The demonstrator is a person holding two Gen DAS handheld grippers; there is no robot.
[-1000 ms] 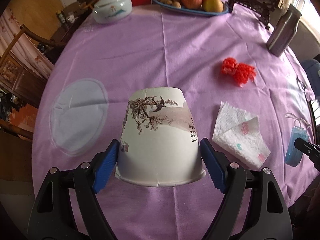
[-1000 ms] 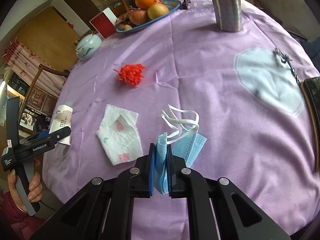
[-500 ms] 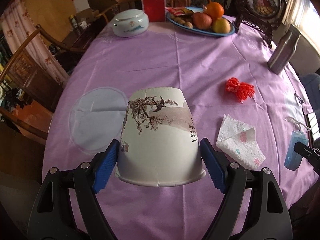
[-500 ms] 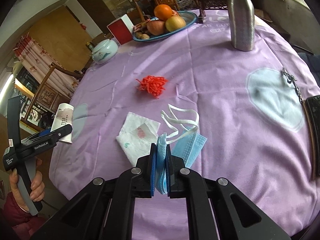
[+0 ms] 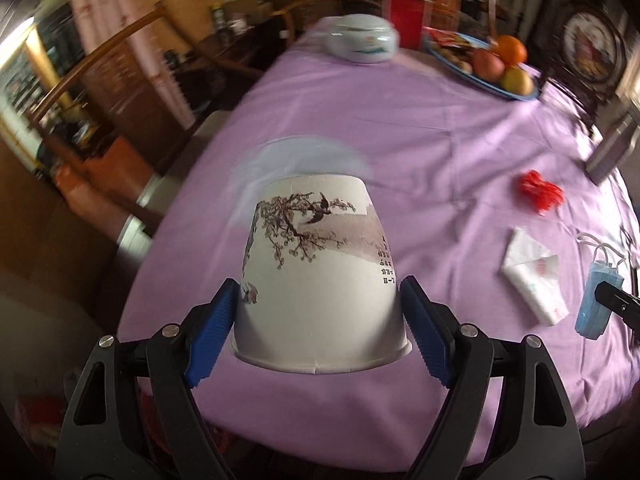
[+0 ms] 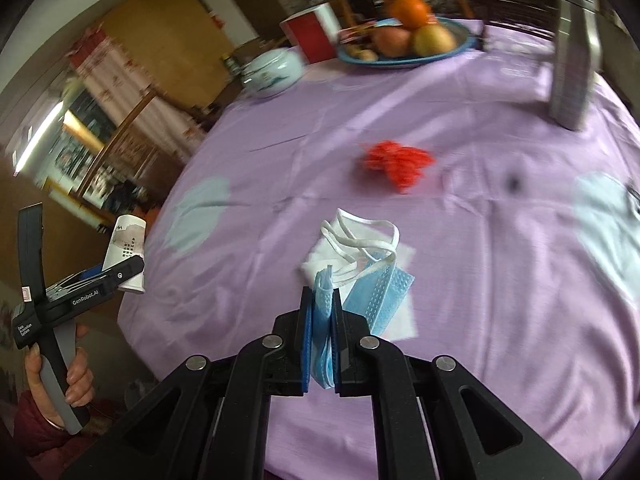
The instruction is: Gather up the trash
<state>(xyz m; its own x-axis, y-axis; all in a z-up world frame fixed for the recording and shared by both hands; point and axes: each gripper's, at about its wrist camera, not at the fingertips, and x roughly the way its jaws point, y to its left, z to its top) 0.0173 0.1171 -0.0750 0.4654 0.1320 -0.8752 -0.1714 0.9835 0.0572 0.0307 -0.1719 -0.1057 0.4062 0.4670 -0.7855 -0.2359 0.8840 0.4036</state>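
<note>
Left gripper [image 5: 320,320]: clamped on upturned paper cup [image 5: 320,276], near left edge
Right gripper [image 6: 322,336]: pinching blue face mask [image 6: 360,292]
Tablecloth [image 6: 460,248]: red scrap [image 6: 396,162] farther back

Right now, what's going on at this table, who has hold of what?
A person is clearing trash off a purple-clothed table with a gripper in each hand. The left gripper is clamped on an upside-down paper cup; the right gripper is shut on a blue face mask, its ear loops dangling. A folded white napkin and a red crumpled scrap lie on the cloth, not yet collected.
</note>
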